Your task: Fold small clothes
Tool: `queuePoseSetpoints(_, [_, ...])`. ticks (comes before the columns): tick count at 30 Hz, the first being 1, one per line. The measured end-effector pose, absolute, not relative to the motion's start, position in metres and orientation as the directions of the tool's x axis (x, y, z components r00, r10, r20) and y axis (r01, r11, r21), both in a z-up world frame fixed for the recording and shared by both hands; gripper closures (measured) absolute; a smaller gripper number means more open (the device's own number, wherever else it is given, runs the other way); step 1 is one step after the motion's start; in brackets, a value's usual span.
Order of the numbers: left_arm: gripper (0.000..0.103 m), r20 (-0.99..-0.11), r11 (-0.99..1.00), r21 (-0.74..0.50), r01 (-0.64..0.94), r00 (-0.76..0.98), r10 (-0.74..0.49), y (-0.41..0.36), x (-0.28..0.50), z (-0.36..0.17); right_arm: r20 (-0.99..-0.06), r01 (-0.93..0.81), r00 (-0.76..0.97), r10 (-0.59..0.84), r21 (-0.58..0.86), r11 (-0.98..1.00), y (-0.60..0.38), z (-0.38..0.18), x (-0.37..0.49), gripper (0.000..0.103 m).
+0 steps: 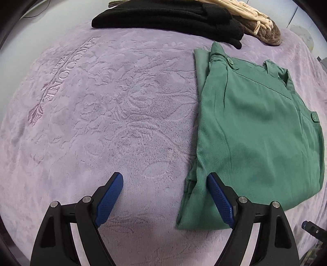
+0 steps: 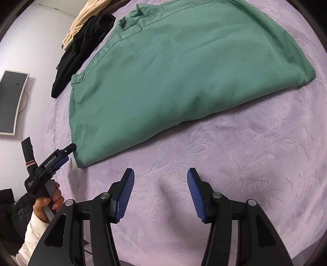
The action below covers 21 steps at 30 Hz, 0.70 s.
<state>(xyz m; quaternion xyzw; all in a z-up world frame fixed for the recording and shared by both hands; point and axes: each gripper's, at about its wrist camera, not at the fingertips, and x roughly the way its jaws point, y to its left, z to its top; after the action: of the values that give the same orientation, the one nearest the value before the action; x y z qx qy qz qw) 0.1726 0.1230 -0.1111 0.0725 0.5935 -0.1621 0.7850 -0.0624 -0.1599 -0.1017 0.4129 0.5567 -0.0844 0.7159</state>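
Left tongs [image 1: 165,198]: fingers wide apart, holding nothing. The right-hand finger sits at the near left corner of the green trousers [image 1: 253,131]; whether it touches the cloth cannot be told. The left-hand finger stands over bare blanket [image 1: 102,114]. Judged a straddle of the hem edge, ready to close on it.

Right tongs [image 2: 161,192]: also apart and empty, low over the blanket, near the trousers' long edge but clear of it. Judged to be waiting its turn for a matching grip.

The trousers lie flat on the lilac blanket of the bed, already folded into a broad slab, waistband and buttons at the far end. A further fold looks outstanding.

Beyond them, at the far edge of the bed, a black garment [image 1: 169,18] lies with a cream and brown quilted item [image 1: 259,24] against it. A wall-mounted screen [image 2: 11,102] shows in the right wrist view.
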Motion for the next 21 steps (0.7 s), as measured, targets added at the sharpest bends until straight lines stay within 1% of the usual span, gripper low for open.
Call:
queuePoseSetpoints(3, [0.018,-0.958,0.931,-0.079,0.356,0.233,-0.170,0.123,0.172,-0.112,-0.867,0.578,0.363,0.341,0.497,0.647,-0.151,-0.100,-0.060,0.034])
queuePoseSetpoints(7, [0.018,-0.961,0.922,-0.069,0.380,0.224,-0.164,0.128,0.163,-0.108,-0.865,0.568,0.364,0.347,0.501,0.653,-0.138,-0.097,-0.056,0.027])
queuePoseSetpoints(8, [0.018,-0.962,0.921,-0.067,0.384,0.219,-0.161,0.129,0.162,-0.108,-0.865,0.566,0.363,0.347,0.500,0.655,-0.135,-0.096,-0.054,0.024])
queuePoseSetpoints(11, [0.018,-0.965,0.924,-0.082,0.373,0.202,-0.167,0.133,0.162,-0.108,-0.861,0.559,0.365,0.354,0.507,0.656,-0.129,-0.096,-0.048,0.022])
queuePoseSetpoints(12, [0.018,-0.963,0.926,-0.090,0.368,0.205,-0.175,0.135,0.161,-0.108,-0.859,0.559,0.366,0.358,0.511,0.653,-0.127,-0.096,-0.045,0.020])
queuePoseSetpoints(13, [0.016,-0.961,0.927,-0.092,0.362,0.211,-0.178,0.137,0.160,-0.107,-0.855,0.558,0.370,0.364,0.517,0.649,-0.125,-0.097,-0.043,0.018])
queuePoseSetpoints(14, [0.000,-0.961,0.931,-0.089,0.355,0.216,-0.174,0.139,0.160,-0.106,-0.850,0.556,0.376,0.370,0.526,0.644,-0.124,-0.098,-0.041,0.017])
queuePoseSetpoints(16, [0.000,-0.960,0.937,-0.084,0.340,0.224,-0.167,0.144,0.159,-0.104,-0.843,0.558,0.378,0.383,0.537,0.633,-0.120,-0.100,-0.037,0.016])
queuePoseSetpoints(17, [0.000,-0.961,0.938,-0.079,0.337,0.224,-0.161,0.146,0.159,-0.104,-0.838,0.558,0.379,0.392,0.545,0.626,-0.118,-0.102,-0.034,0.007])
queuePoseSetpoints(18, [0.000,-0.962,0.941,-0.064,0.332,0.232,-0.147,0.147,0.159,-0.103,-0.834,0.556,0.382,0.398,0.552,0.622,-0.115,-0.103,-0.031,0.000])
queuePoseSetpoints(21, [0.000,-0.963,0.944,-0.032,0.329,0.243,-0.117,0.150,0.159,-0.103,-0.812,0.526,0.400,0.426,0.583,0.619,-0.106,-0.104,-0.024,0.000])
